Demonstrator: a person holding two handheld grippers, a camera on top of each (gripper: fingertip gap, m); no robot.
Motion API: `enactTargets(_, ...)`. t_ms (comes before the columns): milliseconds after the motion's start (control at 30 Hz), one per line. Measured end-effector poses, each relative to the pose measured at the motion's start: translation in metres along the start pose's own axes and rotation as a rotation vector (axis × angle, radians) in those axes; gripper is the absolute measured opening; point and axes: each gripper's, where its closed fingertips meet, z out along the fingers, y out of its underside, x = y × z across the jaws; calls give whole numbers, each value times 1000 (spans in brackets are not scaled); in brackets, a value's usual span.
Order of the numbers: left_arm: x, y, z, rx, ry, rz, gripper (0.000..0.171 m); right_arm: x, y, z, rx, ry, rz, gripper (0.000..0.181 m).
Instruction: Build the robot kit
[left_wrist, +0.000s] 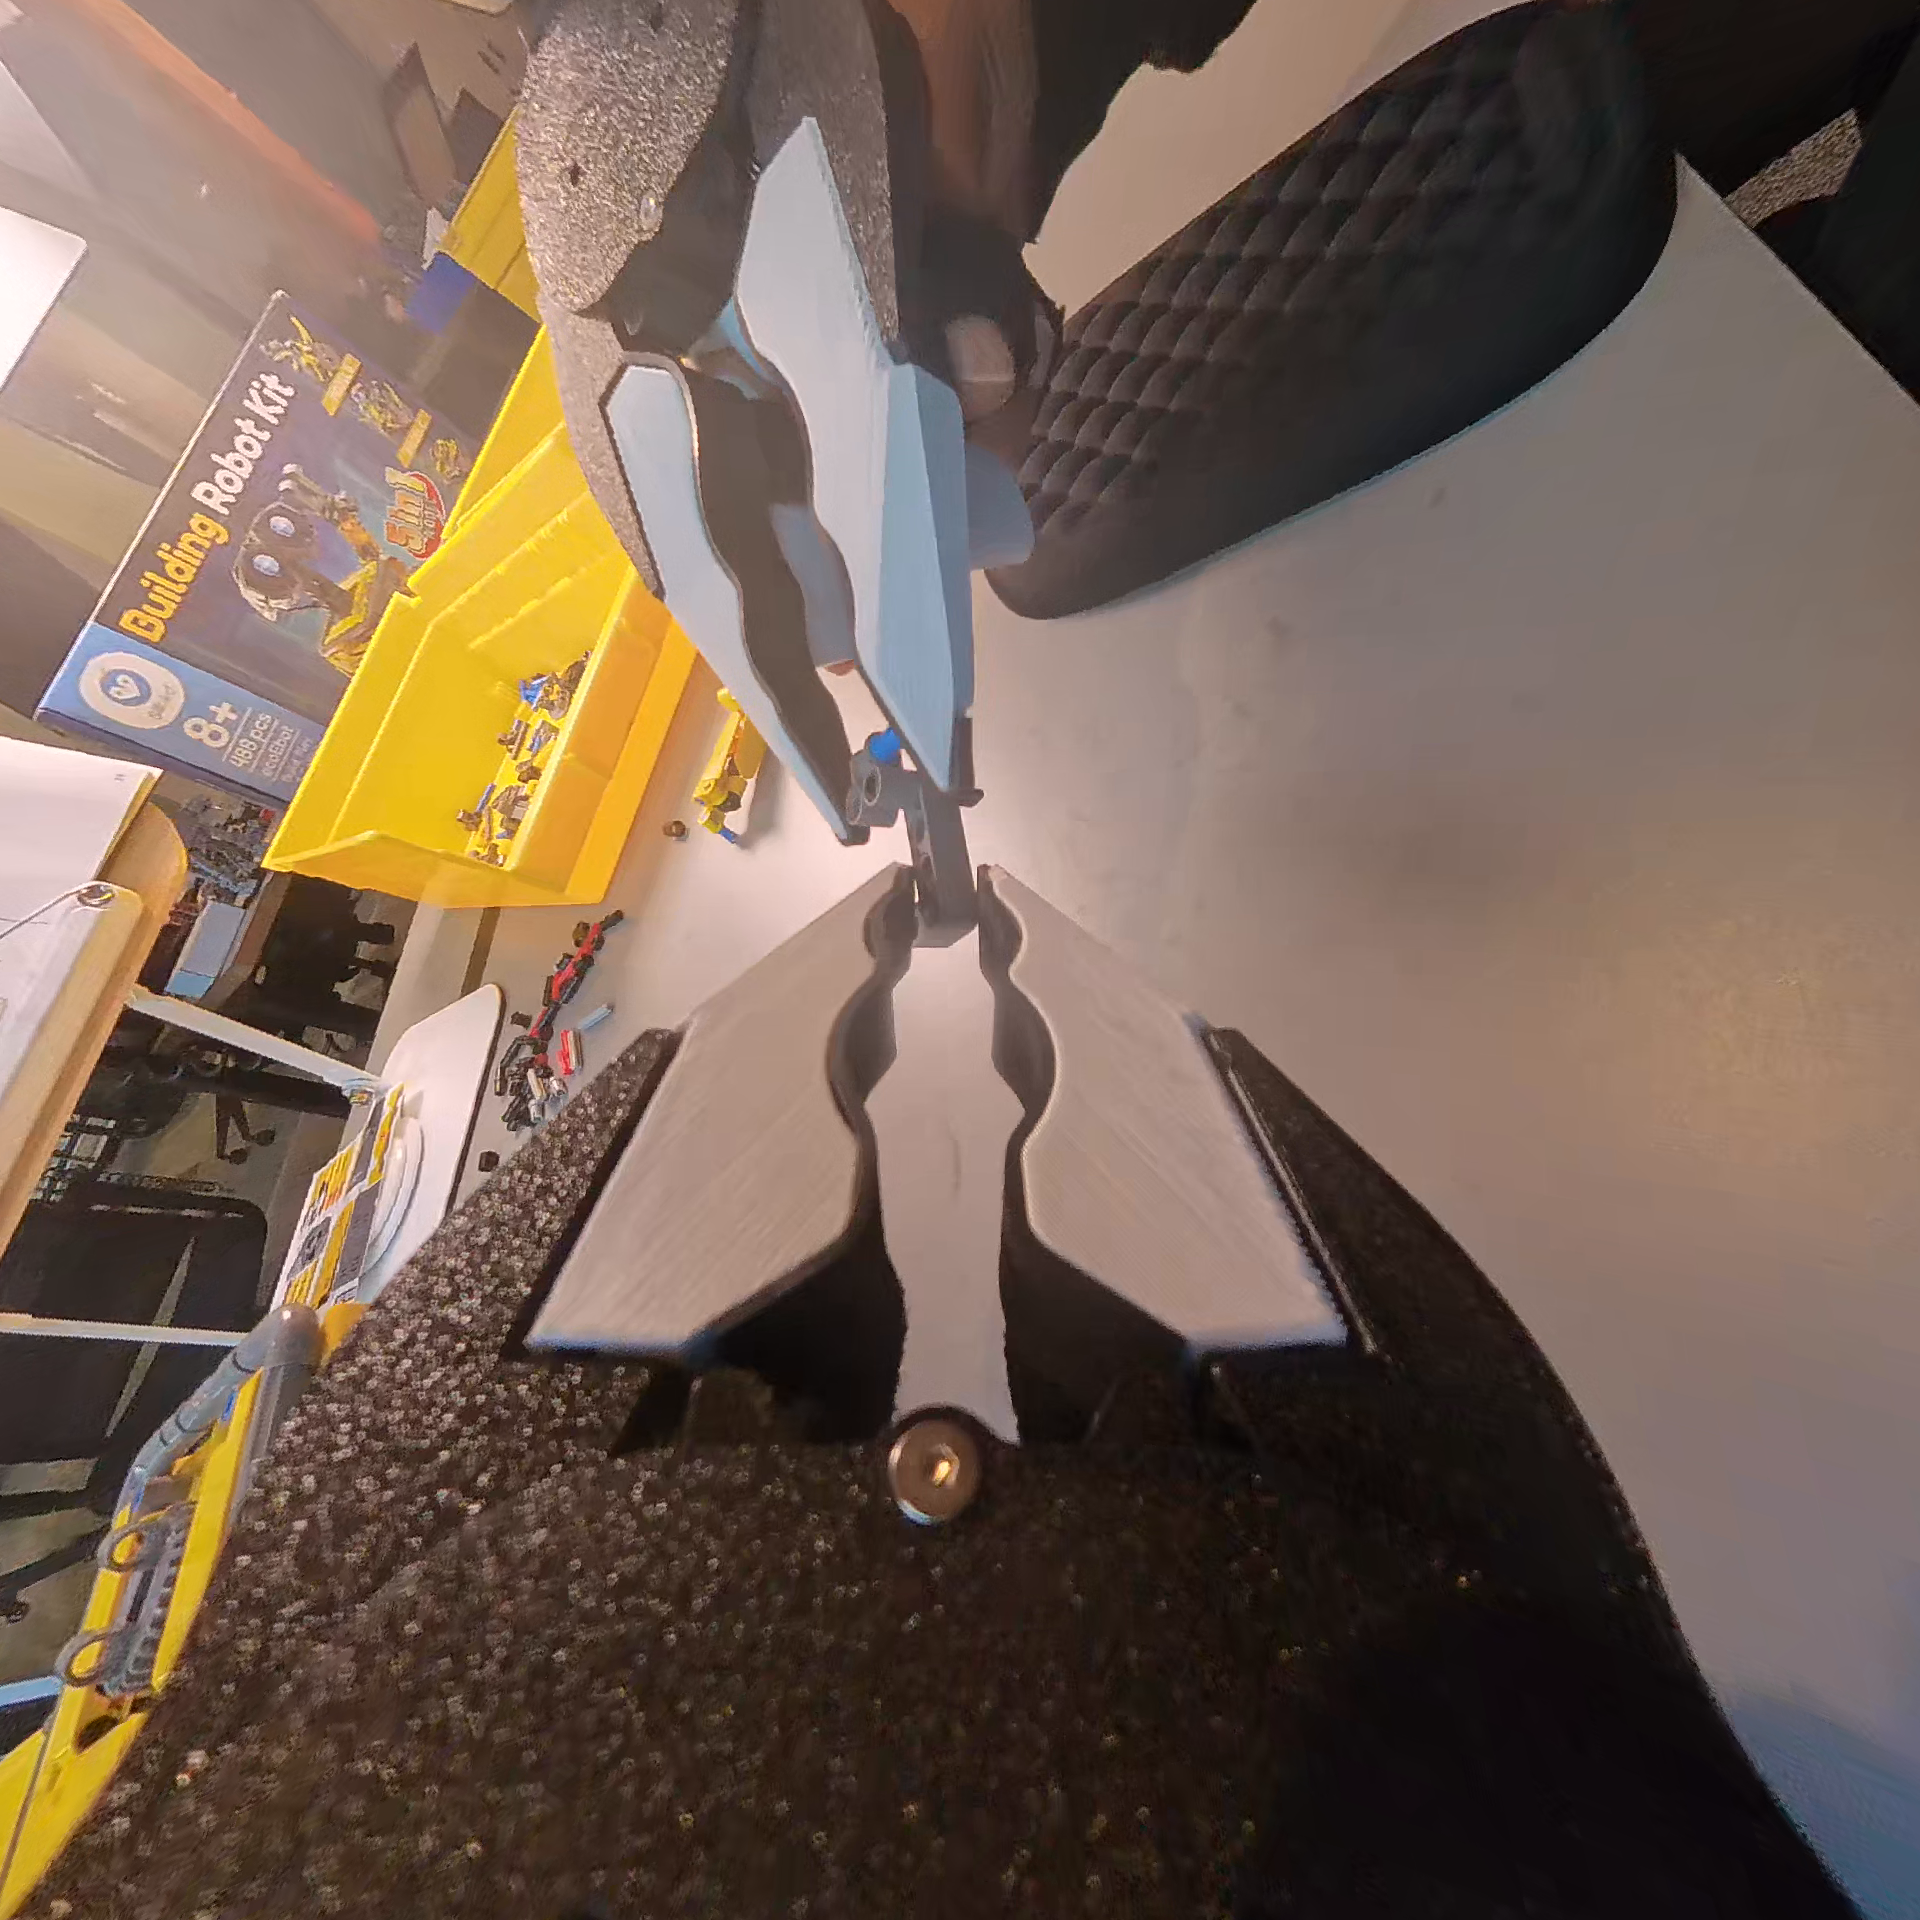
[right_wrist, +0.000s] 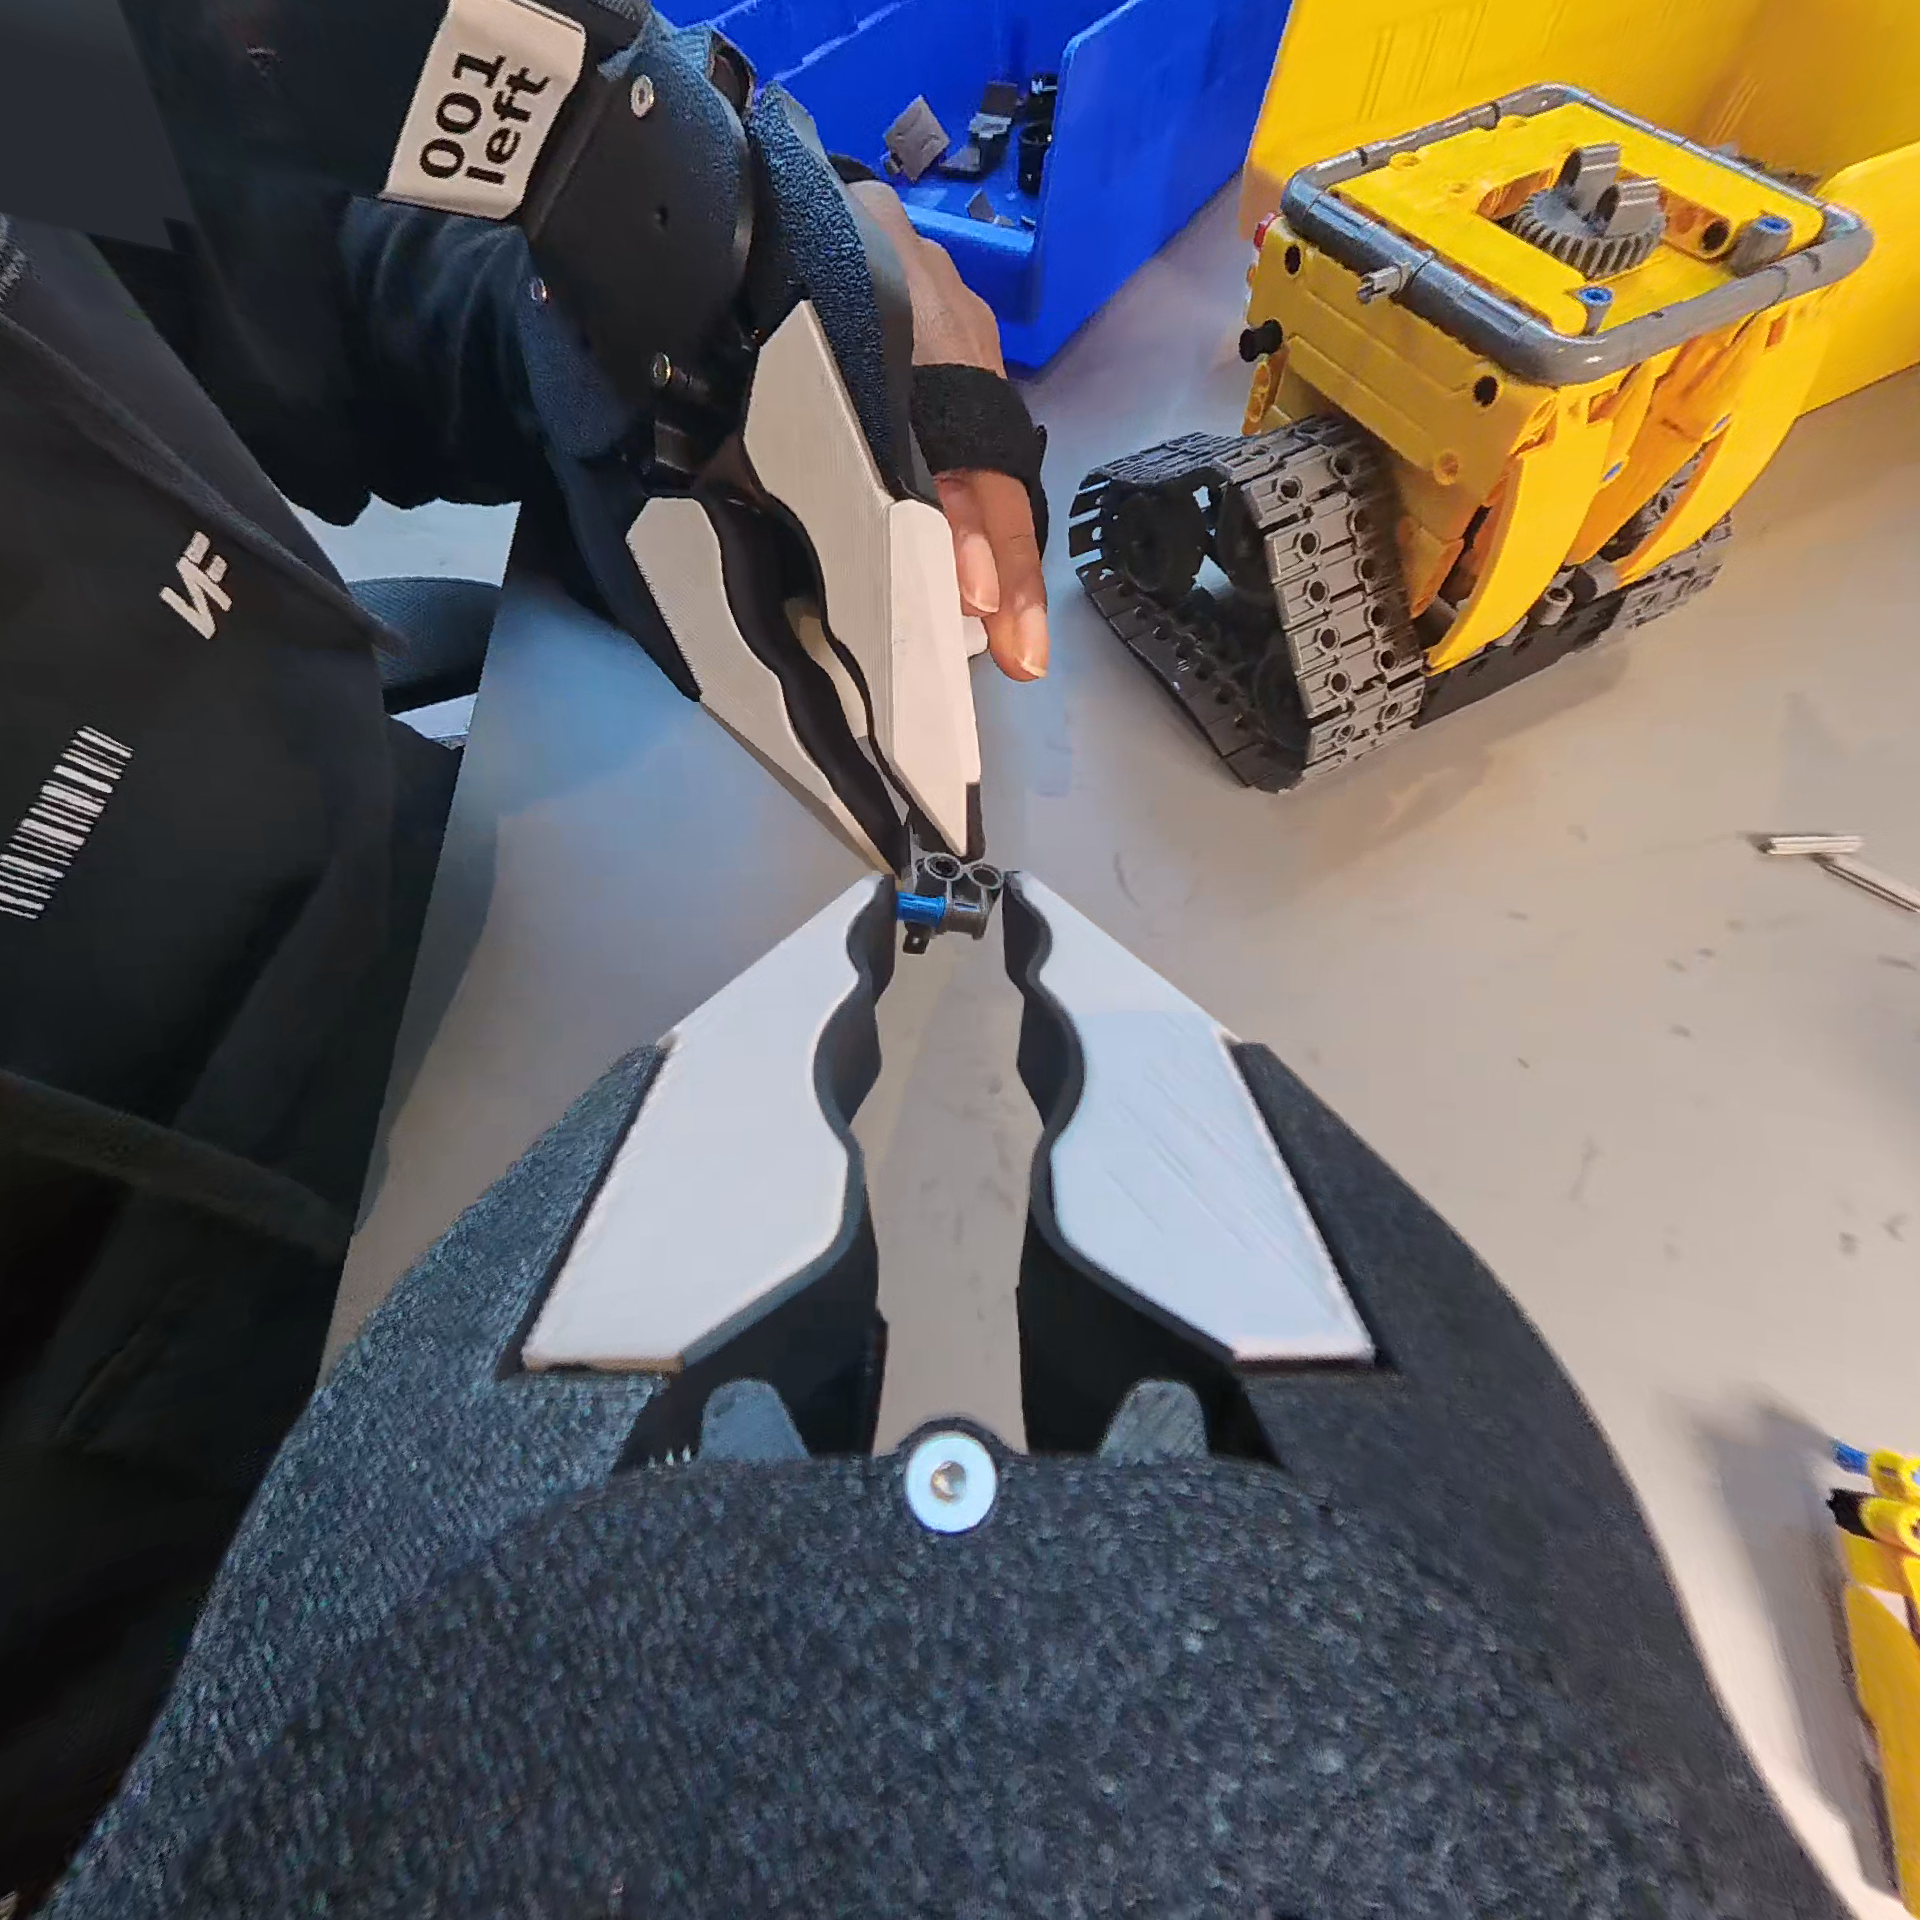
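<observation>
While the left gripper (left_wrist: 943, 902) pinches the lower end of a small dark gray beam assembly (left_wrist: 940, 842) between nearly closed tips, the right gripper (right_wrist: 943, 902) clamps the other end, where a blue pin (right_wrist: 918, 906) sticks out. Both meet above the gray worktop (right_wrist: 1455, 1039), well in from its edges. Farther right, toward the back edge, stands a yellow tracked model (right_wrist: 1475, 436).
</observation>
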Motion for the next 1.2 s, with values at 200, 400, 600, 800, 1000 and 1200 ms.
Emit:
enactTargets(200, -2, 4, 0, 62, 130, -328, 38, 4, -6, -4, 88, 46, -123, 20)
enactTargets(400, -20, -16, -19, 247, 241, -609, 38, -6, -34, -16, 268, 112, -324, 19)
enactTargets(600, -19, -22, -22, 284, 246, -583, 16, -7, -38, -11, 230, 194, -507, 19)
enactTargets(800, -15, -11, -16, 212, 210, -502, 15, -2, -28, -5, 192, 156, -415, 19)
enactTargets(1000, -17, -12, -18, 235, 197, -471, 15, -5, -31, -6, 223, 66, -299, 19)
enactTargets(1200, -24, -5, -14, 203, 144, -488, 17, 6, -27, -4, 185, 70, -296, 19)
